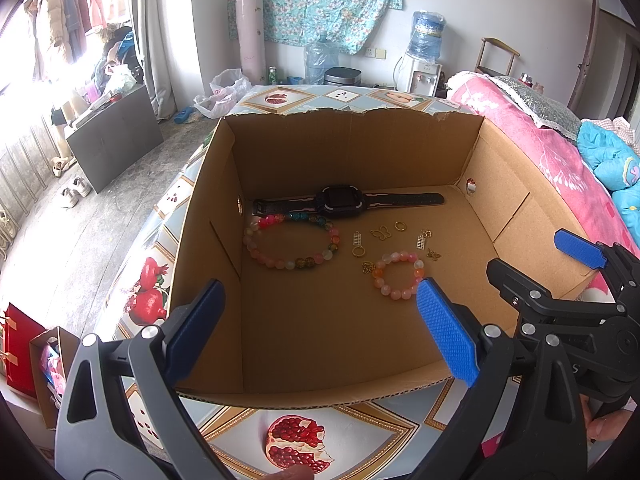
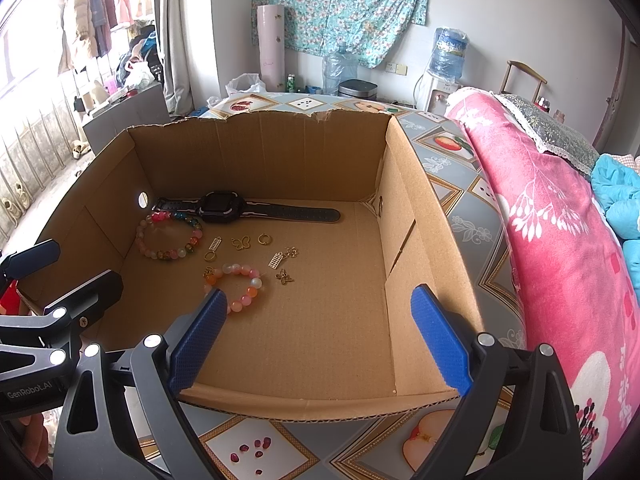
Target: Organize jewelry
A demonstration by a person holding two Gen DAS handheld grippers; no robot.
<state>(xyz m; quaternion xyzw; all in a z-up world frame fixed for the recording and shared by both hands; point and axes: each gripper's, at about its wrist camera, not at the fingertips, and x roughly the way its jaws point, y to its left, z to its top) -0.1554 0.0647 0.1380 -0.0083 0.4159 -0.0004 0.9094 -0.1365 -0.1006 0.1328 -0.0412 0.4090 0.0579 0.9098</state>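
Inside box [image 1: 224, 208]: watch [image 1: 340, 202], bracelets, charms; both grippers spread wide.

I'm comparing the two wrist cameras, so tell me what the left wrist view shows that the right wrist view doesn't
Only the left wrist view shows the red gift bag on the floor and a whole pomegranate print just ahead of the open left gripper. Only the right wrist view shows the halved apple print near the open right gripper. Both show the cardboard box holding the black watch, two bead bracelets and small gold charms.
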